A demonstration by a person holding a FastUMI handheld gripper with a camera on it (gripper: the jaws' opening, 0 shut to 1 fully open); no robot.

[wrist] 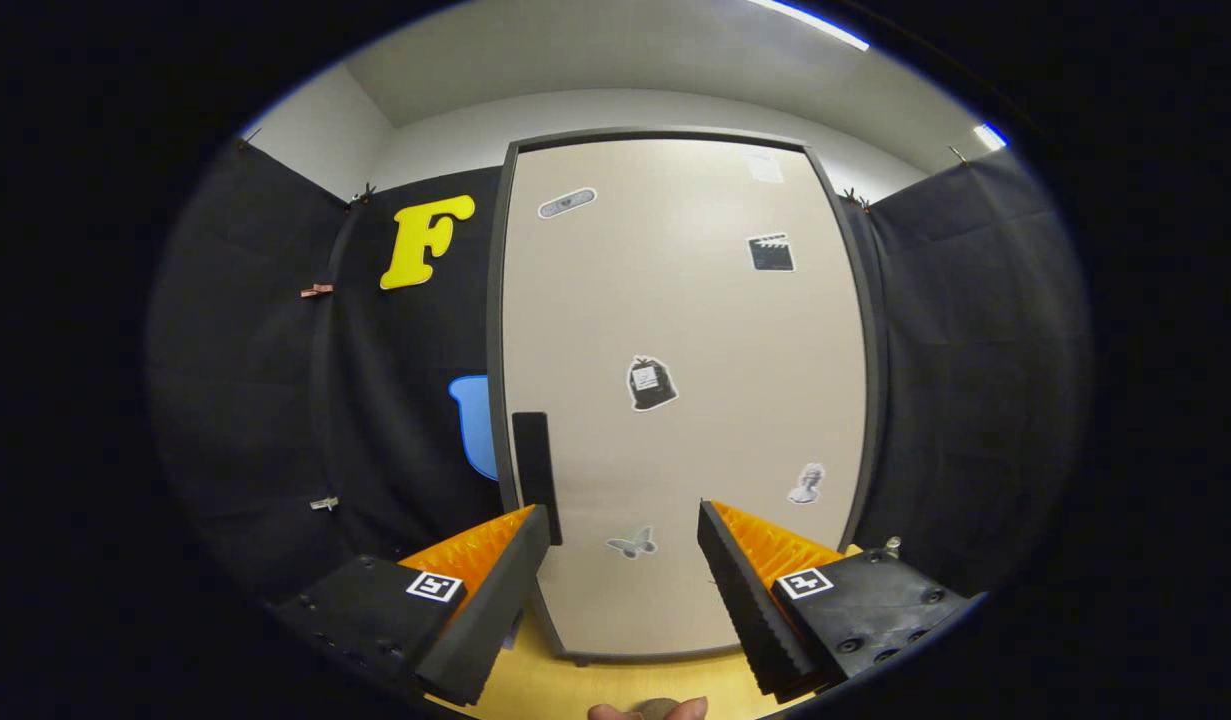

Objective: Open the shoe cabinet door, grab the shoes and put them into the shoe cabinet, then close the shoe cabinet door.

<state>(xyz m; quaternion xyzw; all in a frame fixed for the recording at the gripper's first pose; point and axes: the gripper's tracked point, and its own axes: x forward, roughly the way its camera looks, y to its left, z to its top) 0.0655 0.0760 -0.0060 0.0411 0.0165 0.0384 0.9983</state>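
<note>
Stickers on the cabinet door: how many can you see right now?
5, perhaps 6. On the door: an oval one top left, clapperboard upper right, dark one mid-door, bust lower right, butterfly between the open gripper fingers. A faint patch may be a sixth.

The gripper (623, 520) ends in two wedge-shaped fingers (490, 600) that taper to narrow tips; the rig's jaws stand wide apart with nothing between them. The right finger's inner face is cut with fine ribbed teeth, and both wedges carry ridged outer faces. Each finger is fixed to a blocky matte mount (860, 610), and each mount bears a small square white-bordered marker tag (435, 586) on its top. The right mount shows several recessed round screw holes and one small metal bolt head standing up at its rear corner.
</note>
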